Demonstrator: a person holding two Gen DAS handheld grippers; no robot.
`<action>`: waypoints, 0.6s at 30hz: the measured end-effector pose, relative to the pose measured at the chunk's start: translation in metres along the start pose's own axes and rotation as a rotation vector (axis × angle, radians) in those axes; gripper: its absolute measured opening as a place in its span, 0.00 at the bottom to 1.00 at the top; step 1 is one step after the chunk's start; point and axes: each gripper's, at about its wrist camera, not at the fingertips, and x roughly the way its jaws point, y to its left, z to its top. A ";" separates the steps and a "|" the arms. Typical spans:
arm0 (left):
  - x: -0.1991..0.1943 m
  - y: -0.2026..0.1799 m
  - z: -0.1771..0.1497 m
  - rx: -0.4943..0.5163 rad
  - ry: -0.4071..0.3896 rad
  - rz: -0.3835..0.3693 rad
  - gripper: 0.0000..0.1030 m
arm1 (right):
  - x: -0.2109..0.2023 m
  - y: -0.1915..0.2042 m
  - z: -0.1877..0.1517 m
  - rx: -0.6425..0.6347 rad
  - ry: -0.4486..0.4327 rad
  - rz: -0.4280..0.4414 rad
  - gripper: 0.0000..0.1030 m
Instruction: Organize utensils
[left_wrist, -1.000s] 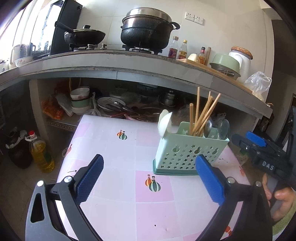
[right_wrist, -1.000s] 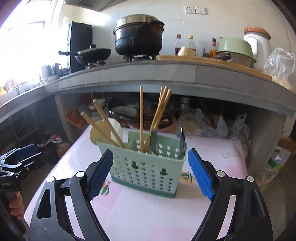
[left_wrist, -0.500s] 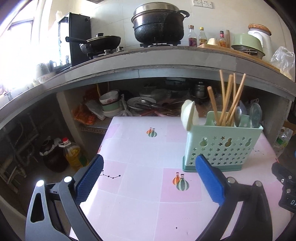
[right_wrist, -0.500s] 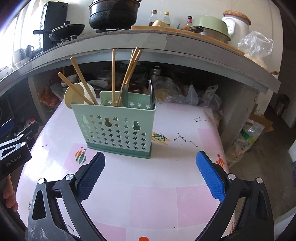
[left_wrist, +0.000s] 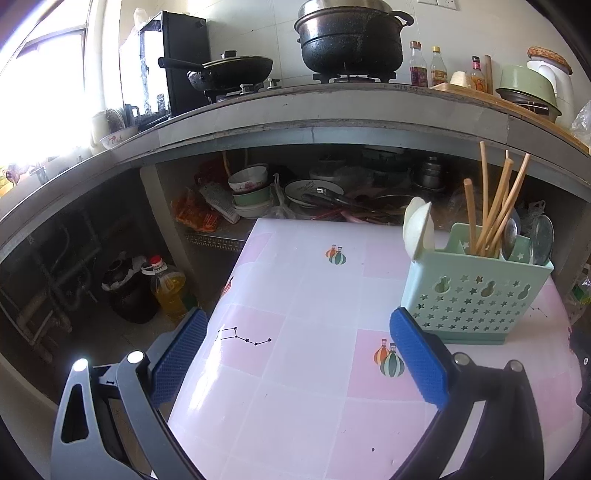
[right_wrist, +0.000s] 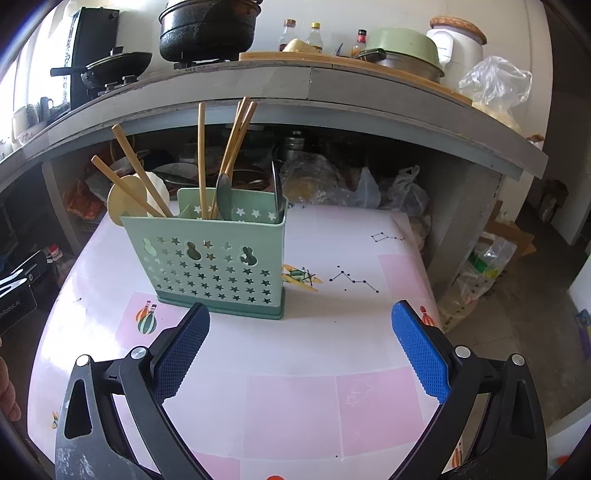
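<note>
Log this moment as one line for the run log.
left tongs: open, empty | right tongs: open, empty | chopsticks, spoons: in green holder | table: no loose utensils visible

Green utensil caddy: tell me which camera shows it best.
The right wrist view: the green utensil caddy sits near centre, its whole star-punched front and chopsticks visible. The left wrist view catches it at the right edge, more distorted.

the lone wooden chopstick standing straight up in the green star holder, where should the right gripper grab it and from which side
Grip the straight wooden chopstick on its bare upper shaft, well above the mint-green star-punched plastic holder rim, coming from above. It stands near vertical with free space around it, while the leaning chopstick bundle sits just right. The right gripper is open.
</note>
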 end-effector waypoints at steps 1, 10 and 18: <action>0.000 0.001 0.000 -0.001 0.002 0.001 0.94 | 0.000 -0.001 0.000 0.002 -0.002 -0.004 0.92; 0.002 0.002 0.001 -0.006 0.016 -0.005 0.94 | -0.002 -0.006 0.003 0.013 -0.012 -0.018 0.92; 0.004 0.004 0.001 -0.014 0.025 -0.013 0.94 | -0.001 -0.003 0.004 0.008 -0.012 -0.013 0.92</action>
